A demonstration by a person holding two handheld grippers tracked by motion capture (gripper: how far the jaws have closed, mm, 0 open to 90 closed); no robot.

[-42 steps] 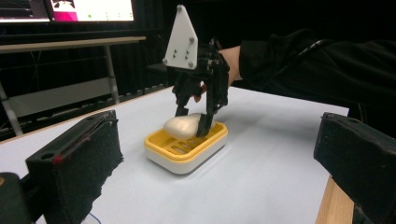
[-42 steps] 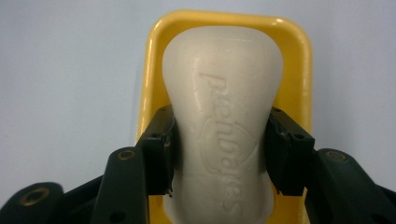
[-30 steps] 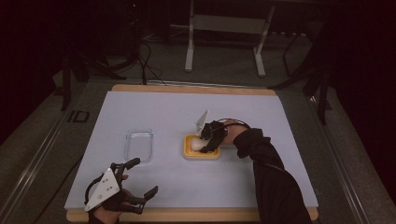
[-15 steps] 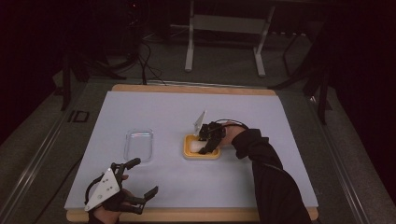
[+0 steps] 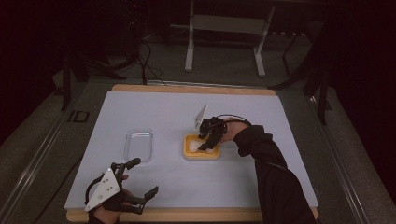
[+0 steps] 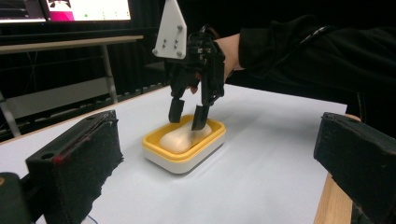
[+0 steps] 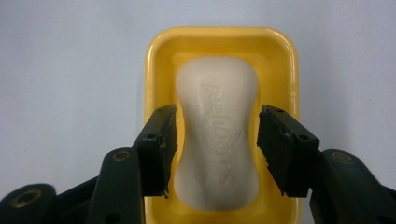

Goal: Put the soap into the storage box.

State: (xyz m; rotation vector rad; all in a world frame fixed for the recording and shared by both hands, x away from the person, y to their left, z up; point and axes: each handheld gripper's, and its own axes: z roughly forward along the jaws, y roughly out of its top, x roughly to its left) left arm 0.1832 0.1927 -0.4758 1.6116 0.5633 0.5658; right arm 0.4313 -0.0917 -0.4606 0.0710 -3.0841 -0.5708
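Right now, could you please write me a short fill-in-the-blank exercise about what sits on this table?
1. The bar of soap lies in a dish coloured ____.
2. The right gripper has one jaw on each side of the ____.
3. In the high view, the clear plastic lid lies to the ____ of the dish.
4. The left gripper holds ____.

Missing words: yellow; soap; left; nothing

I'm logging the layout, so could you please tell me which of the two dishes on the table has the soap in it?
The yellow dish under the right gripper holds the soap bar; the clear dish to its left is empty.
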